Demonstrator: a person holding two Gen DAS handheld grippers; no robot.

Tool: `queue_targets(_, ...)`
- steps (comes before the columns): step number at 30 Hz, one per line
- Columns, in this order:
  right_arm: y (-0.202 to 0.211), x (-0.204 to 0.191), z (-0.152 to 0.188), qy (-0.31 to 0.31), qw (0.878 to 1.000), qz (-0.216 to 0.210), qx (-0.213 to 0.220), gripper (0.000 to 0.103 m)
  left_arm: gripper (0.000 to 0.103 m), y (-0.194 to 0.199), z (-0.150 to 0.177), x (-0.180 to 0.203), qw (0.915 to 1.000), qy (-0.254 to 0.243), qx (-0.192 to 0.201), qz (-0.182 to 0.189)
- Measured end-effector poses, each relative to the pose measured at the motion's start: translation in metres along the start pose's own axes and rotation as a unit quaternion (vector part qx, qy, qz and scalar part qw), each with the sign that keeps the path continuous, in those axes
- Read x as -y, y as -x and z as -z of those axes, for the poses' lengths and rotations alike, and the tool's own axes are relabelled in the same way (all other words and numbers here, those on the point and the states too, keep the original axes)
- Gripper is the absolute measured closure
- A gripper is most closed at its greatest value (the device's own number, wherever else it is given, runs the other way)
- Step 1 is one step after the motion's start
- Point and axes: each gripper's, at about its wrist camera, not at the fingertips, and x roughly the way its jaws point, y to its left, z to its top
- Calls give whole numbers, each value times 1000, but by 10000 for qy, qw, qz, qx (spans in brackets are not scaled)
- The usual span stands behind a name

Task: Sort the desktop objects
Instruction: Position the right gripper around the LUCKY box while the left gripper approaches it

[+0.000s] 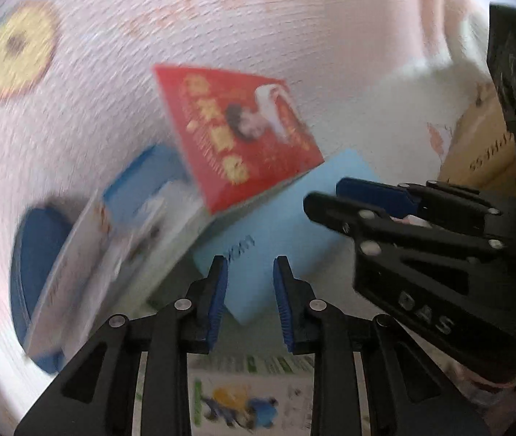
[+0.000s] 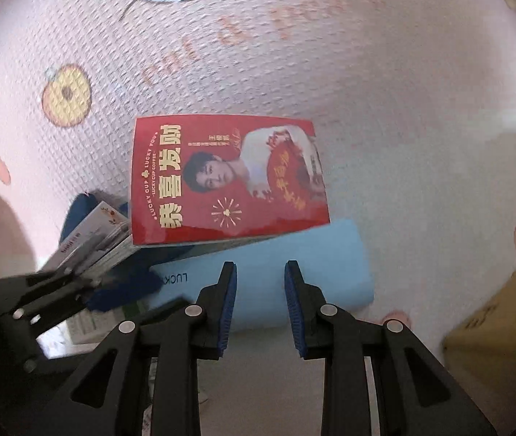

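- Judging by the heap, the sorting is at an early or middle stage: the red card point(image 2: 227, 181), the light blue pouch point(image 2: 294, 265) and a fan of white leaflets point(image 2: 94, 243) lie overlapped in one pile on the pink patterned tabletop point(image 2: 403, 109), none of them set apart.
- The right claw point(image 2: 259, 305) hovers with its jaws narrowly parted and nothing between the pads; the light blue pouch lies just ahead of its tips, the red card further ahead, partly over the pouch.
- The left claw point(image 1: 250, 301) is likewise narrowly parted and empty, above the near corner of the pouch (this view is blurred, so touch cannot be ruled out).
- A dark blue round thing point(image 1: 36, 254) lies under the leaflets, to the left of the left claw.
- A printed green and white sheet point(image 1: 243, 396) lies beneath the left claw.
- A cardboard box point(image 2: 501, 312) stands to the right of the right claw; whether it is the sorting target I cannot tell.
- What seems left: separating every item in the pile.
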Motion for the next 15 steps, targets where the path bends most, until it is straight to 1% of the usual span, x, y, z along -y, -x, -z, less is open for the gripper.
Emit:
queue_targets(2,0,-3,0,86,9999,51,-20,79,74,2,7,-3,9997,205,102,64)
queue_targets(4,4,-3,1,65,9999,52,-87,79,74,3,10,-4,9994,293,171,48)
queue_targets(6,11,1,5,31,9996,152,-220,79,74,2,11,-2,9992,333,206,-26)
queue_targets(7,15,2,6,74,9996,223,-183,79,74,3,12,-2,9992,326,216,-83)
queue_targets(8,20,4,9,156,9990,387,-131,79,74,3,10,-2,9991,328,231,-151)
queue_targets(10,24,7,12,257,9977,609,-177,79,73,3,10,0,9988,355,244,-228)
queue_targets(12,24,13,14,300,9970,667,-267,79,73,5,10,1,9984,462,183,-264)
queue_targets(13,24,15,14,275,9971,649,-280,79,73,7,10,0,9976,581,104,-349)
queue_targets(14,24,18,13,185,9978,570,-291,78,72,7,13,-3,9948,812,-104,-598)
queue_targets(15,22,23,12,59,9983,491,-316,74,70,6,17,-9,9910,1136,-284,-642)
